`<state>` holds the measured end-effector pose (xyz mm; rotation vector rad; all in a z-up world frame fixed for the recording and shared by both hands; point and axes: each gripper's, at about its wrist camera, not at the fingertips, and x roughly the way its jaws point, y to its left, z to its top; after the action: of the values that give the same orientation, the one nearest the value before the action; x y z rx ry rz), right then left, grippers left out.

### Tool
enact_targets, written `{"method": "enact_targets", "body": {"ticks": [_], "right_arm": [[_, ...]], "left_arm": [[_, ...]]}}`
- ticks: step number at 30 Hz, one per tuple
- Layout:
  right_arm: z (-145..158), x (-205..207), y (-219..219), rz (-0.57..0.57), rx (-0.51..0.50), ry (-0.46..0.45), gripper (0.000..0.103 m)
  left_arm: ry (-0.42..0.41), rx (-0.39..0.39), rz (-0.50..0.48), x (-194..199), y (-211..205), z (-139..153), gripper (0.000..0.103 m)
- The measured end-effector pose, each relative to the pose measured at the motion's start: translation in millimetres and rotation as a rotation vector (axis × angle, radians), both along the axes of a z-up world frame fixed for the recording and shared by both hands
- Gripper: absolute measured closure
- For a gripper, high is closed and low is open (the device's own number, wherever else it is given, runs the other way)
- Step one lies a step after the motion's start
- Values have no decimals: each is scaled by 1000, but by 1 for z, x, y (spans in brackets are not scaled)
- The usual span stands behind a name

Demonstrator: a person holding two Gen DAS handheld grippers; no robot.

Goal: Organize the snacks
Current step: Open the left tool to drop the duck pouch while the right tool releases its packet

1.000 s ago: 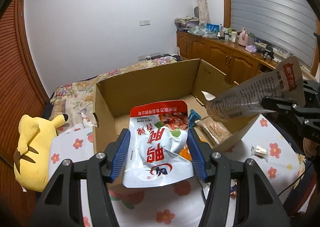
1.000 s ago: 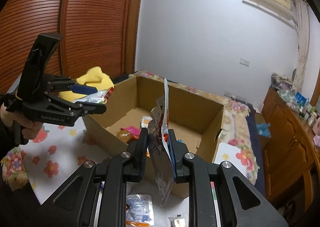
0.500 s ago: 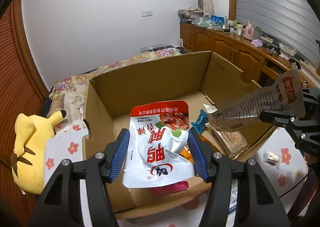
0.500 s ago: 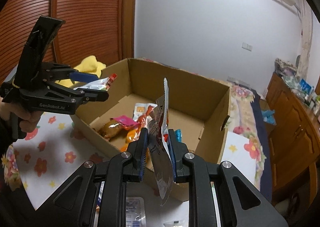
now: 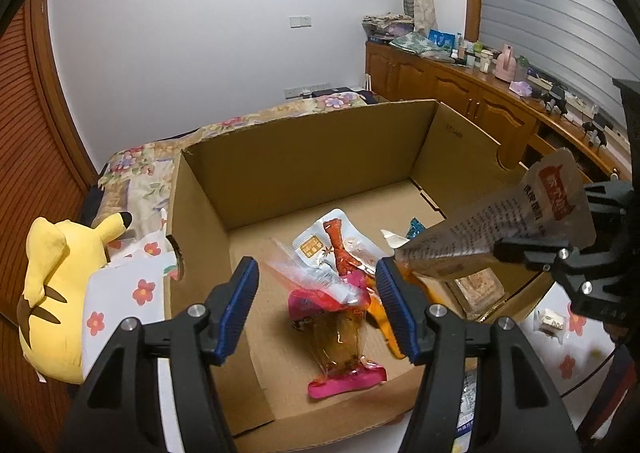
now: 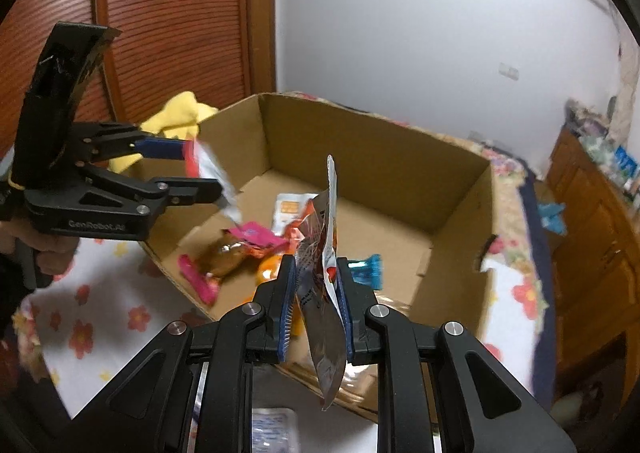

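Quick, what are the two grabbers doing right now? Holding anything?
Left gripper: open, gripping nothing, above the cardboard box.
Right gripper: shut on a silver snack pouch.

Matt brown corrugated cardboard is forming the box [image 5: 304, 157], glossy crinkled foil-plastic is covering the silver pouch [image 6: 328, 253], and matt black plastic with ribbed blue pads [image 5: 394, 309] is making up both grippers.

Dim, cool indoor light, soft shadows. Heavy fisheye bending, black vignette corners. Left wrist view sharp; right wrist view motion-blurred, worst toward edges.
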<state>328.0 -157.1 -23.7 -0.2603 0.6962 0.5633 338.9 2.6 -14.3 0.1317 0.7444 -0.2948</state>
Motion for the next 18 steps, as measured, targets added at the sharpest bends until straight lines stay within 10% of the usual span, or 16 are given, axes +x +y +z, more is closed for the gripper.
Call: {"method": "enact_targets", "body": {"ticks": [18], "right_arm": [[3,9,19,30,137,38,85]], "left_arm": [[-15,-21,28,-14,21,0,42]]}}
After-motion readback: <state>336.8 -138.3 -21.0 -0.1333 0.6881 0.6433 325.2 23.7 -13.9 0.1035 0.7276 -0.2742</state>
